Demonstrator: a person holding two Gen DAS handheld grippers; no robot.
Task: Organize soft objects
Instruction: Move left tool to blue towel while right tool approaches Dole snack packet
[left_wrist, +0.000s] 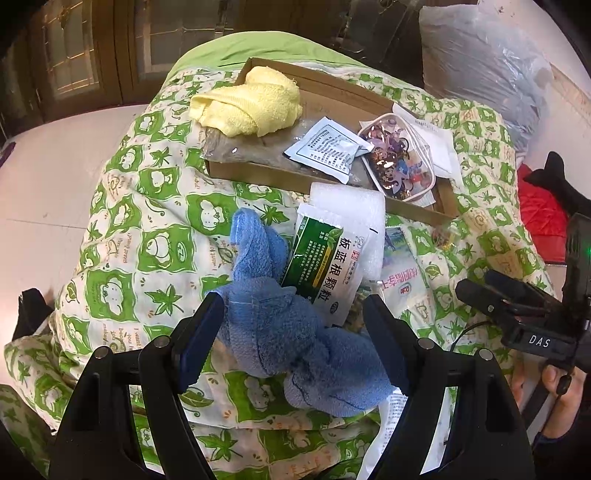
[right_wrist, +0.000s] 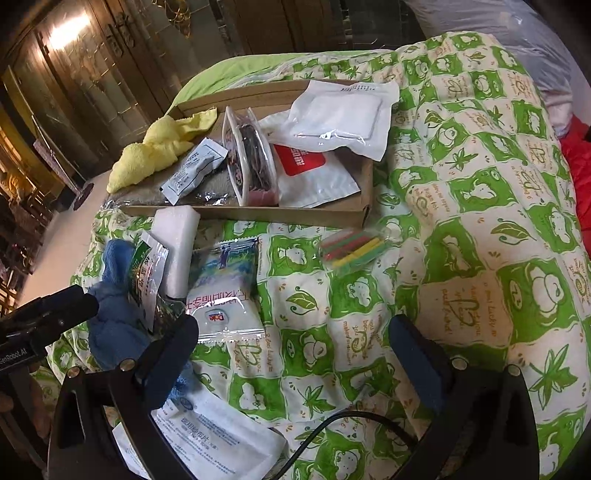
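Observation:
A crumpled blue towel (left_wrist: 284, 325) lies on the green-and-cream quilt (left_wrist: 147, 243), between the open fingers of my left gripper (left_wrist: 295, 332); it also shows in the right wrist view (right_wrist: 114, 310). A flat cardboard box (left_wrist: 255, 173) further back holds a yellow towel (left_wrist: 251, 103), a white sachet (left_wrist: 328, 147) and a patterned clear pouch (left_wrist: 399, 155). A green medicine sachet (left_wrist: 325, 266) and a white foam roll (left_wrist: 351, 206) lie beside the blue towel. My right gripper (right_wrist: 295, 343) is open and empty above the quilt (right_wrist: 461, 229).
A white Dole packet (right_wrist: 225, 291), a gauze packet (right_wrist: 221, 435) and a bag of coloured sticks (right_wrist: 354, 247) lie on the quilt. The box (right_wrist: 258, 214) also holds white pouches (right_wrist: 340, 114). A plastic-wrapped bundle (left_wrist: 480, 66) and red fabric (left_wrist: 543, 210) sit at the right.

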